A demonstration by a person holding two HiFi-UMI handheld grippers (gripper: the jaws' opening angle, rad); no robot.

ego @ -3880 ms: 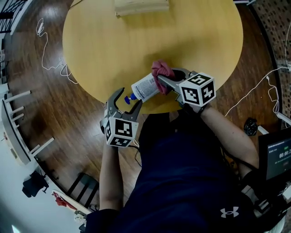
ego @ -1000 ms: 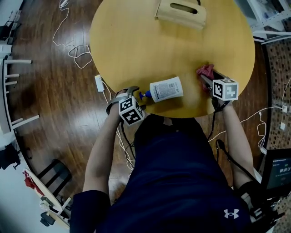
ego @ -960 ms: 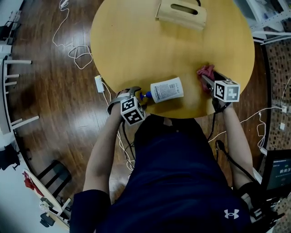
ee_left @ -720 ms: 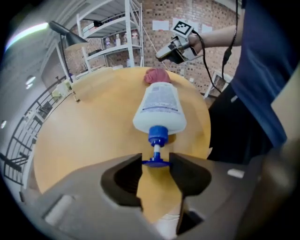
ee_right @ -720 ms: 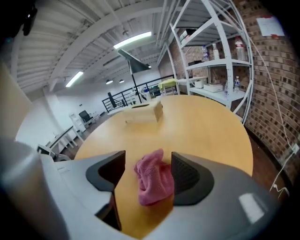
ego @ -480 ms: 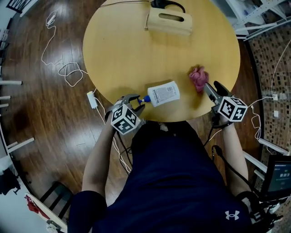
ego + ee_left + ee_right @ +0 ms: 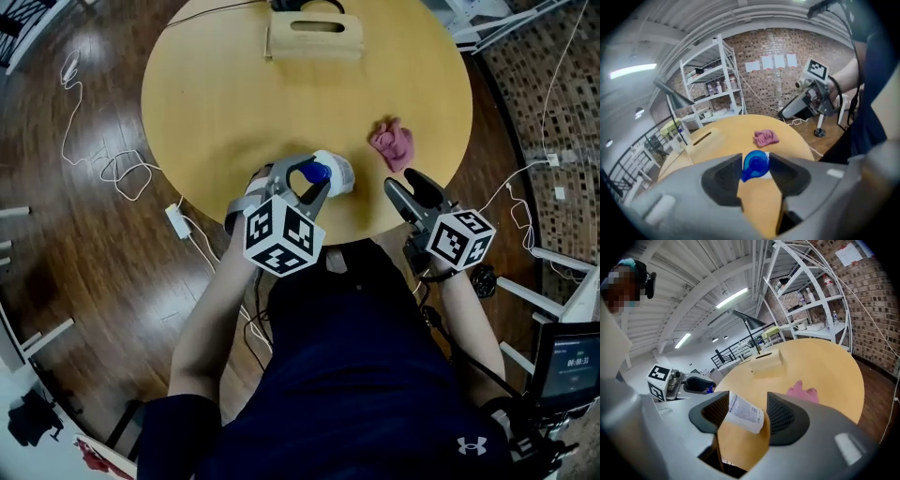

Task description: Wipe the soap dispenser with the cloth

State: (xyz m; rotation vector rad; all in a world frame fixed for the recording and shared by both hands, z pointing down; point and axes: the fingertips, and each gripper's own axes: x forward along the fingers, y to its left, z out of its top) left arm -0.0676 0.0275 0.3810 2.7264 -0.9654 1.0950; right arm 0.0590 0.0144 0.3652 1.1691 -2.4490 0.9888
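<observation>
Left gripper view is showing the left gripper (image 7: 756, 159) clamping the blue pump (image 7: 755, 165) of the soap dispenser (image 7: 766, 175), its jaws having just been closing onto it; little of the white body is showing behind the pump here. This view is also catching white sheets of paper (image 7: 773, 61) on a brick wall, with nothing legible on them.

Right gripper view is supplying the bottle's side: a label (image 7: 745, 412) with lines of print and a barcode, too small to read. The right gripper (image 7: 747, 406) is standing with its jaws apart and gripping nothing, though they have just been closing a little; the bottle is sitting tilted beyond the gap.

Head view is placing everything. The dispenser is over the near part of the round table (image 7: 216, 103), and whether its base is touching the top I cannot tell. The pink cloth (image 7: 392, 143) is lying on the table, apart from both grippers. Only this view is showing a slotted wooden box (image 7: 314, 37) at the far edge, a white Under Armour logo (image 7: 472, 445) on the person's dark shirt, and a screen (image 7: 567, 361) whose digits are unclear
</observation>
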